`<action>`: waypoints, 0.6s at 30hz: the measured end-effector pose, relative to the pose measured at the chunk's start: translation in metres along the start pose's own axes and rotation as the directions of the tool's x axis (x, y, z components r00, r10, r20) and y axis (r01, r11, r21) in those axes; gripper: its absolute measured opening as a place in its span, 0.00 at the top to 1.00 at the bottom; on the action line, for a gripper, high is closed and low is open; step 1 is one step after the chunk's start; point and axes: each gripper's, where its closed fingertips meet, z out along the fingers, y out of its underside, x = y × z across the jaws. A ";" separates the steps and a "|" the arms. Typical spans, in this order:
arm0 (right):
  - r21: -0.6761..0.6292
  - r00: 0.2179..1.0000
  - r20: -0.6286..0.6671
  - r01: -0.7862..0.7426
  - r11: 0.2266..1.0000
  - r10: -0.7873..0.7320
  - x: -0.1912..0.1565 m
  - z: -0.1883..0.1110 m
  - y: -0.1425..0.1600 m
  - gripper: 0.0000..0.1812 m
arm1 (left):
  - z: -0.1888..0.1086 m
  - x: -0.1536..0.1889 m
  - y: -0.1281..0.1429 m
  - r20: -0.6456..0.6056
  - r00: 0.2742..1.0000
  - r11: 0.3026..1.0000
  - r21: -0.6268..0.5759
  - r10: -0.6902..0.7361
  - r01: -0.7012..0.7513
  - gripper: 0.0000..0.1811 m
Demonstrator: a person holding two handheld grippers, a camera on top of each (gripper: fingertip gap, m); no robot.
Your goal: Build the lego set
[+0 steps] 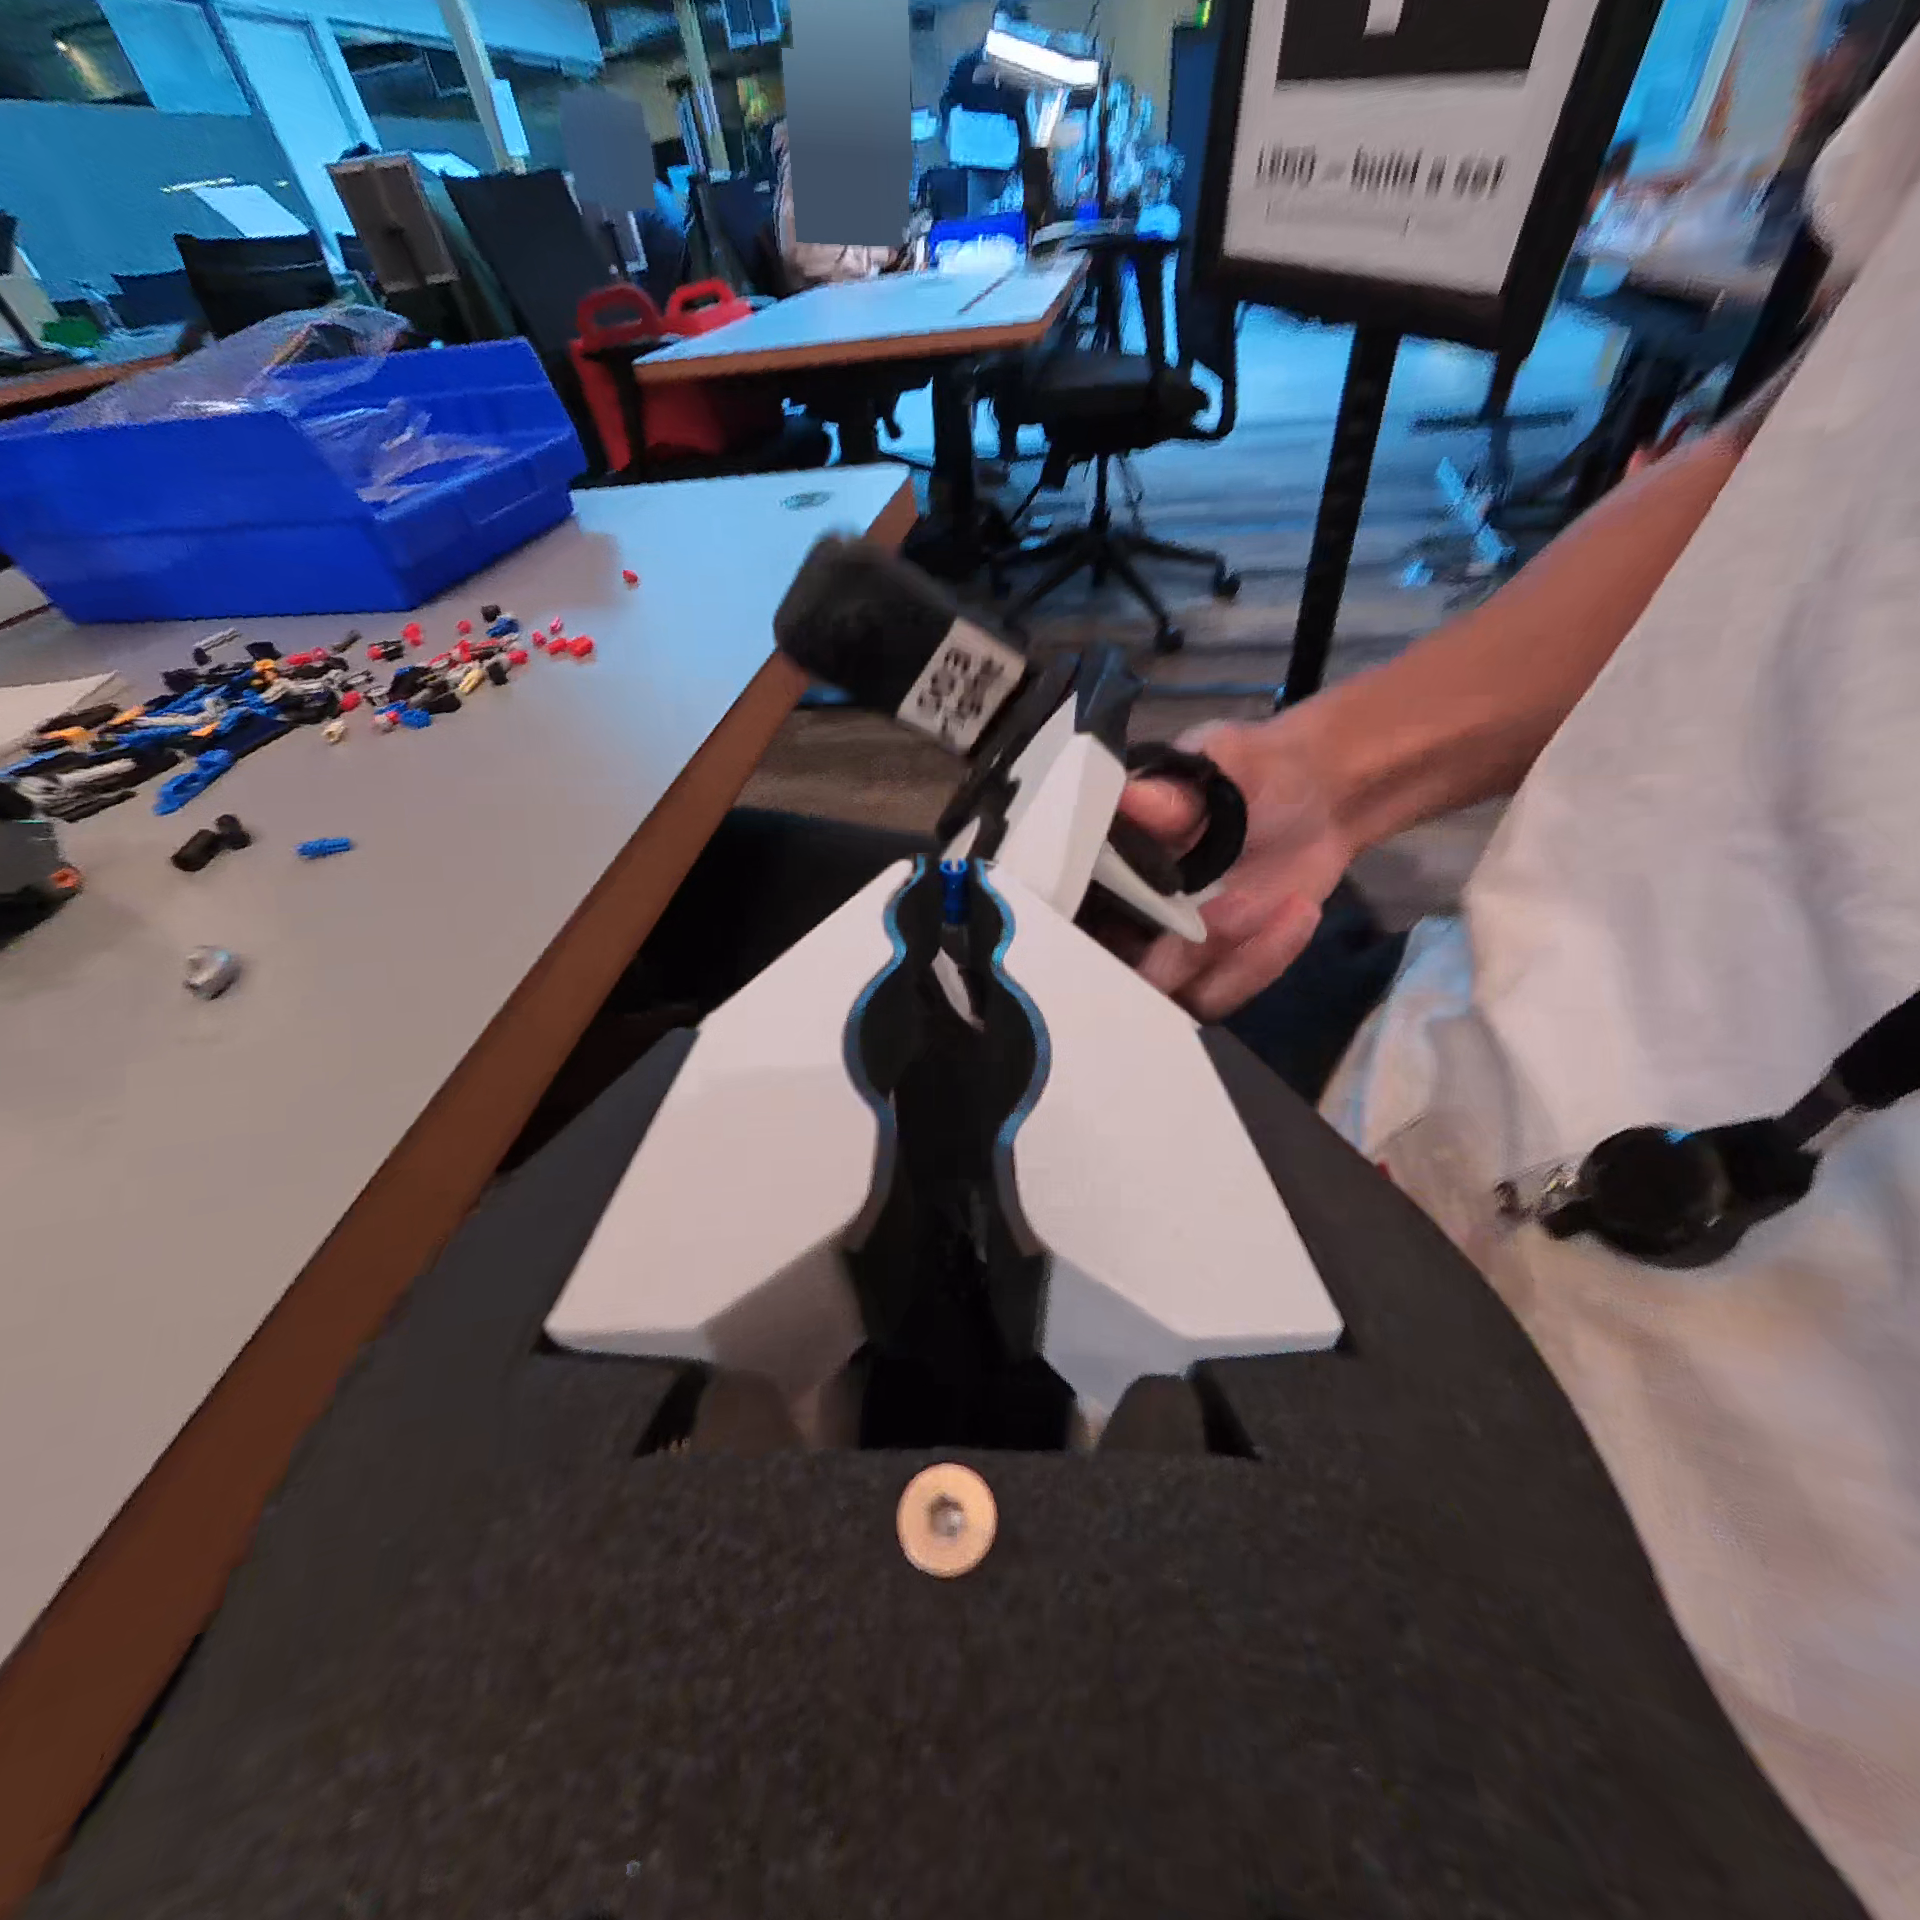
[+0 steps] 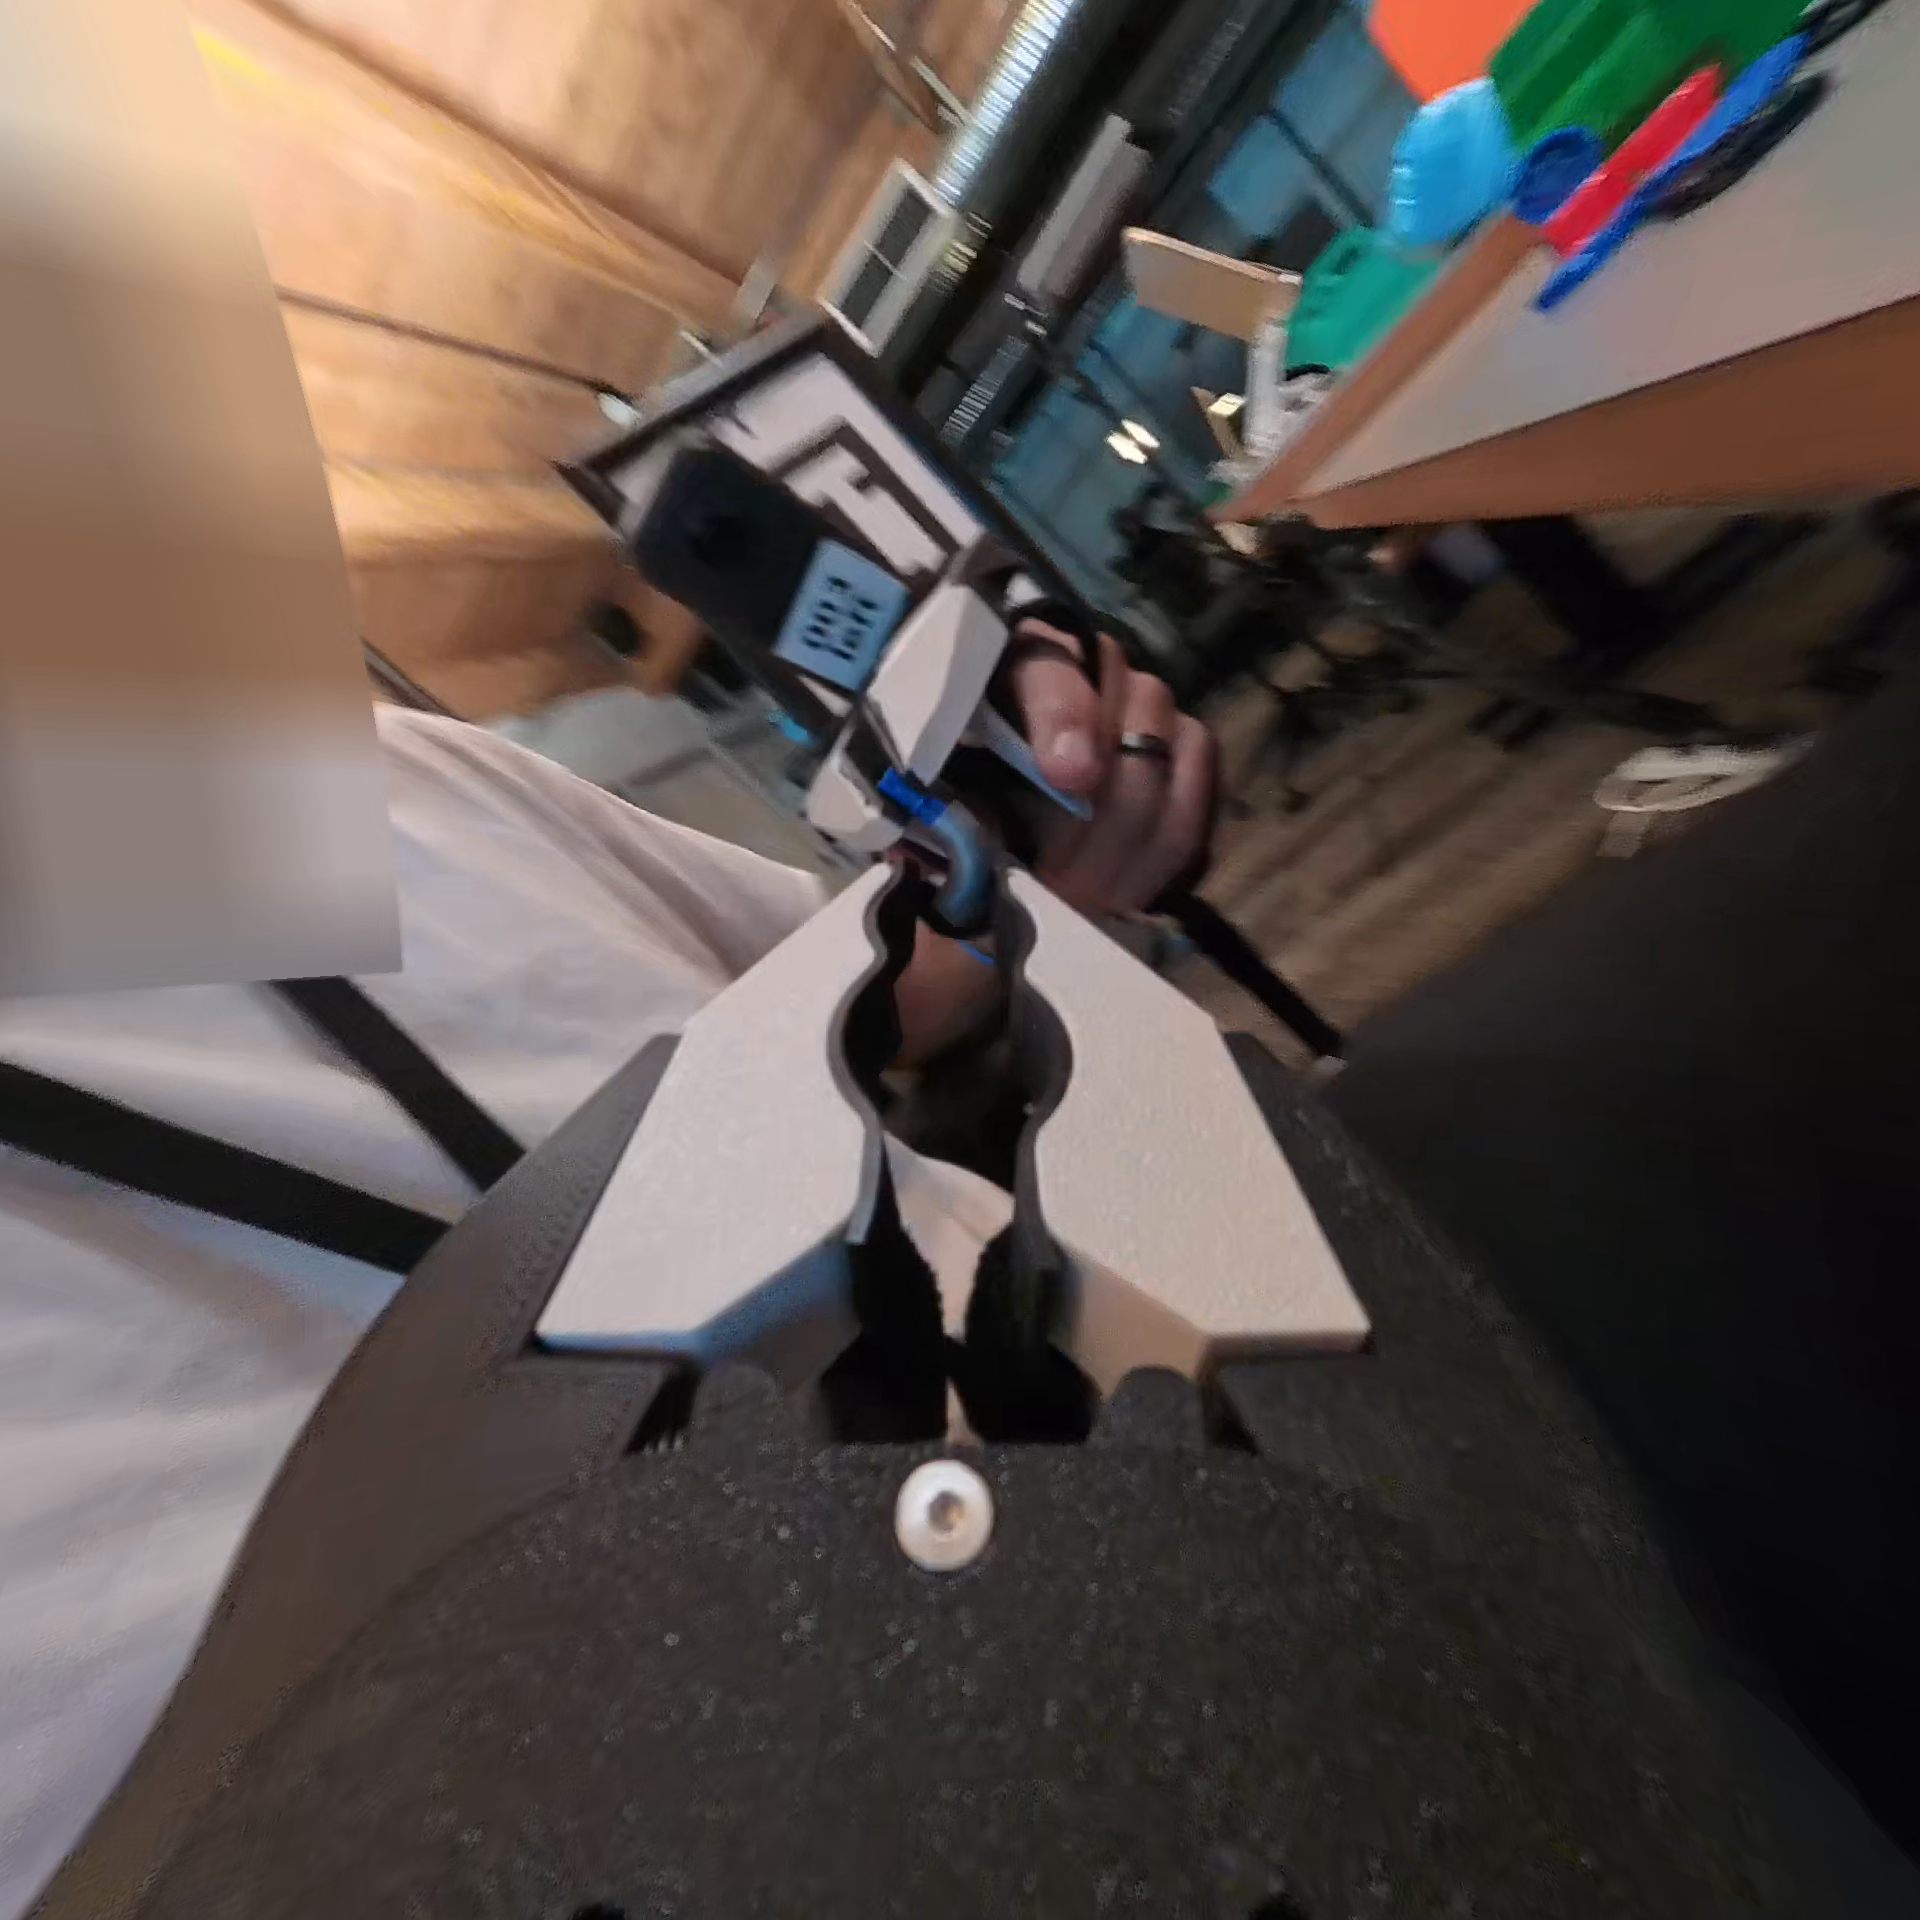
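My left gripper (image 1: pixel 954 881) is shut on a small blue pin (image 1: pixel 953 883), held in the air off the table's edge. In the right wrist view the left gripper (image 2: pixel 902 798) shows farther off with the blue pin (image 2: pixel 906 794) at its tips. My right gripper (image 2: pixel 951 883) is shut on a grey curved Lego piece (image 2: pixel 964 868). The pin's end meets the curved piece's upper end. In the left wrist view the right gripper (image 1: pixel 982 831) comes in from the upper right, tip to tip with the left one, held by a hand (image 1: pixel 1247 862).
The white table (image 1: pixel 364 987) lies to the left with a spread of loose Lego pieces (image 1: pixel 291 696), a lone blue pin (image 1: pixel 324 847), a black piece (image 1: pixel 208 842) and a silver piece (image 1: pixel 211 971). A blue bin (image 1: pixel 291 478) stands behind. A person's white shirt (image 1: pixel 1714 935) fills the right. Only a small space, under 4 cm, lies between the two pairs of fingers.
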 end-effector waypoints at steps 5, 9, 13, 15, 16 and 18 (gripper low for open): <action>-0.112 0.977 -0.144 0.142 0.984 -0.157 0.011 -0.003 0.010 0.95 | 0.007 0.005 0.011 0.013 0.997 0.996 -0.061 0.070 -0.069 0.98; -0.098 0.990 -0.079 0.106 0.990 -0.114 0.003 -0.002 0.011 0.95 | 0.009 0.010 0.006 -0.015 0.999 0.999 -0.033 0.030 -0.030 0.98; -0.074 0.997 -0.005 0.083 0.994 -0.083 -0.005 0.000 0.012 0.95 | 0.009 0.016 0.002 -0.054 0.999 1.000 -0.017 0.000 -0.001 0.98; -0.072 0.998 0.039 0.053 0.996 -0.050 -0.010 0.001 0.013 0.95 | 0.008 0.019 0.000 -0.074 0.997 1.000 -0.005 -0.018 0.018 0.98; -0.064 0.997 0.063 0.044 0.997 -0.040 -0.013 0.002 0.013 0.95 | 0.007 0.020 -0.002 -0.085 0.996 1.000 0.005 -0.030 0.031 0.98; -0.056 0.990 0.143 0.017 0.998 -0.009 -0.024 0.004 0.014 0.96 | 0.005 0.023 -0.007 -0.125 0.989 0.996 0.035 -0.078 0.083 0.94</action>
